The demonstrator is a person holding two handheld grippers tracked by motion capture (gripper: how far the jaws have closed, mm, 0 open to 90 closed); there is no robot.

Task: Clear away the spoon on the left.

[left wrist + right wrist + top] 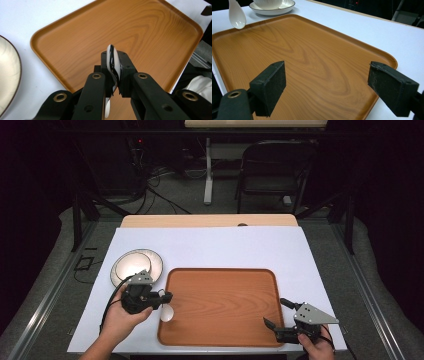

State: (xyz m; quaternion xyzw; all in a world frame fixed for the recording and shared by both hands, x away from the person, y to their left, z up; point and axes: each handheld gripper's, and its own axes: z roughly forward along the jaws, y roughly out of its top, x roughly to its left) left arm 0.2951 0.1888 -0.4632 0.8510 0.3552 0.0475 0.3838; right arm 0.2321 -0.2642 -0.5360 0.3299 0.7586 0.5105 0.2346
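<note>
Your left claw [162,297] pinches the spoon [167,312] by its handle, bowl hanging over the tray's [225,285] left edge for set-down; your right claw [277,314] waits spread at the tray's right corner.

A white sheet [215,245] is spread over the wooden table [210,220], whose far edge is left uncovered. A bowl [131,264] is seen on a dark-rimmed plate [154,257] at the left of the sheet. Beyond the table, a black folding chair [275,170] and a table leg [208,170] are seen on the grey floor.
</note>
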